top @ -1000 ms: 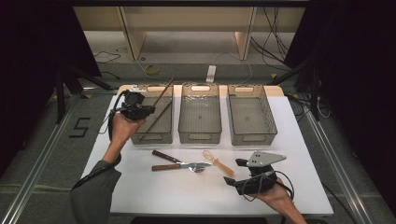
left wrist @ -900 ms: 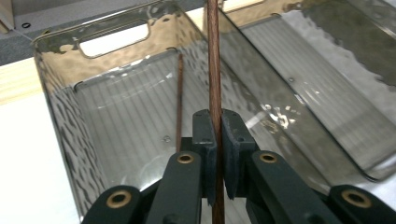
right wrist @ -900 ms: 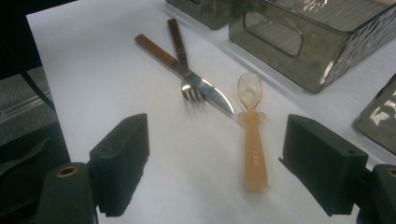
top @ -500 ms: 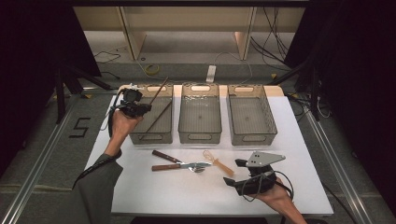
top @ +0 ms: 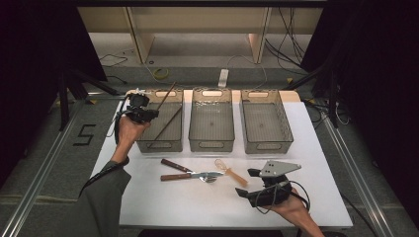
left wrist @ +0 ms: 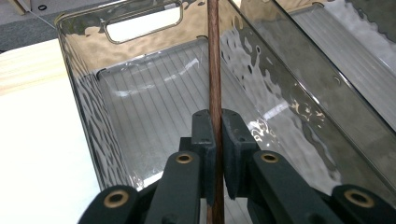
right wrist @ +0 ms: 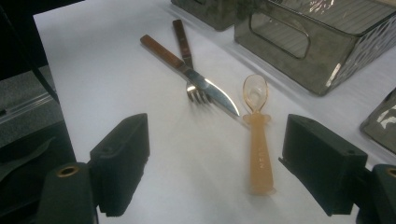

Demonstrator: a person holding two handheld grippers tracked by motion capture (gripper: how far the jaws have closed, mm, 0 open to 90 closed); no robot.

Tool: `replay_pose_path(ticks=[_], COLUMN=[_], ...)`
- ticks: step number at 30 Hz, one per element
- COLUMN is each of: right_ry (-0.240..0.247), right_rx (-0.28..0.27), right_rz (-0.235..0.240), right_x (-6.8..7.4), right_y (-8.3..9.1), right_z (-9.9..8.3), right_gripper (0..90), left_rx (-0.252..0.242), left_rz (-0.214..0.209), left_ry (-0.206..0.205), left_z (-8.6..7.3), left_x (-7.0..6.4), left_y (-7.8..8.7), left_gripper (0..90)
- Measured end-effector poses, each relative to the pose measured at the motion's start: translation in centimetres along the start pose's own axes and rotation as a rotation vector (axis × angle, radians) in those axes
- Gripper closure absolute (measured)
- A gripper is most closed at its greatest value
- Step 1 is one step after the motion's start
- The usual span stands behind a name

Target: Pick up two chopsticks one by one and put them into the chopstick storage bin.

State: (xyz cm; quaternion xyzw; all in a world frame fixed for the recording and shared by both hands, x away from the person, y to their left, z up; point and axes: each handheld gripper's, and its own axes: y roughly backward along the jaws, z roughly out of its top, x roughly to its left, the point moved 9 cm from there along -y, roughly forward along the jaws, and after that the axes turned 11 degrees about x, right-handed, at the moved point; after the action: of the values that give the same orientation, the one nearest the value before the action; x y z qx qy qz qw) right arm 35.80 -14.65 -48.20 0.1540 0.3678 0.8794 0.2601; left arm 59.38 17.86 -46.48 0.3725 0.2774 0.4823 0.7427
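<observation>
Left claw (top: 148,114) is clenched on a brown chopstick (left wrist: 214,70), pads tight against both sides of the stick (left gripper view shows no gap). The stick runs straight up between the jaws and out past the top of that view. In the high view the claw sits over the near-left part of the left bin (top: 148,146), at its left rim, with the held chopstick (top: 167,95) slanting up and away toward the bin's far right corner. A second chopstick (top: 165,125) lies diagonally inside the same bin. The bin is smoky translucent plastic with a ribbed floor (left wrist: 154,107) and a handle cutout in the far wall.

Right claw (top: 251,183) is released, jaws wide apart, hovering low over the white surface (top: 197,207) at the near right. Nothing between the pads (right wrist: 122,158). Right gripper view looks along the jaws at a pale orange spoon (right wrist: 258,140) lying flat, bowl pointing away, handle end close to the right jaw but not touching it. Beyond it are a fork (right wrist: 186,56) and a knife (right wrist: 187,70), both with brown handles, crossed over each other (the knife blade overlaps the fork tines).

In the high view the same three pieces lie in front of the bins: knife (top: 190,173), fork (top: 185,176), spoon (top: 230,173). The middle bin (top: 211,145) and right bin (top: 267,145) stand in a row beside the left one, near each other.
</observation>
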Motion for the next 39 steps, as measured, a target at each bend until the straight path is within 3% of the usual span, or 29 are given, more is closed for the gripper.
replay_pose_path(ticks=[1, 5, 11, 17, 25, 27, 33, 39], right_ry=[0.0, 0.011, 0.003, -0.003, -0.012, -0.021, -0.024, -0.027], right_rx=[0.0, 0.006, 0.005, 0.03, 0.062, 0.078, 0.09, 0.104], right_rz=[0.001, 0.002, -0.011, -0.03, -0.064, -0.07, -0.075, -0.079], right_x=[0.0, 0.1, -0.1, -0.5, -1.1, -1.3, -1.4, -1.8], right_y=[0.0, -0.1, 0.0, -0.3, -0.6, -0.8, -1.0, -1.5], right_z=[0.0, 0.0, 0.1, 0.1, 0.2, 0.0, 0.0, 0.1], right_gripper=[23.9, 23.8, 23.9, 23.9, 24.6, 24.6, 24.8, 24.9], left_rx=[-0.006, -0.005, -0.041, -0.062, -0.122, -0.106, -0.131, -0.142], left_rz=[-0.004, -0.049, -0.138, -0.209, -0.282, -0.275, -0.285, -0.3], left_ry=[0.012, 0.055, 0.076, 0.052, 0.045, 0.035, 0.034, -0.008], left_z=[0.1, 0.1, 0.2, -1.1, -3.4, -3.9, -4.5, -5.7], left_x=[0.1, 0.0, -1.4, -3.3, -5.5, -5.8, -6.2, -7.3], left_y=[0.0, 0.1, 2.0, 3.8, 5.8, 5.8, 6.3, 6.5], left_gripper=[82.0, 60.1, 44.6, 30.6, 24.3, 23.2, 20.4, 17.4])
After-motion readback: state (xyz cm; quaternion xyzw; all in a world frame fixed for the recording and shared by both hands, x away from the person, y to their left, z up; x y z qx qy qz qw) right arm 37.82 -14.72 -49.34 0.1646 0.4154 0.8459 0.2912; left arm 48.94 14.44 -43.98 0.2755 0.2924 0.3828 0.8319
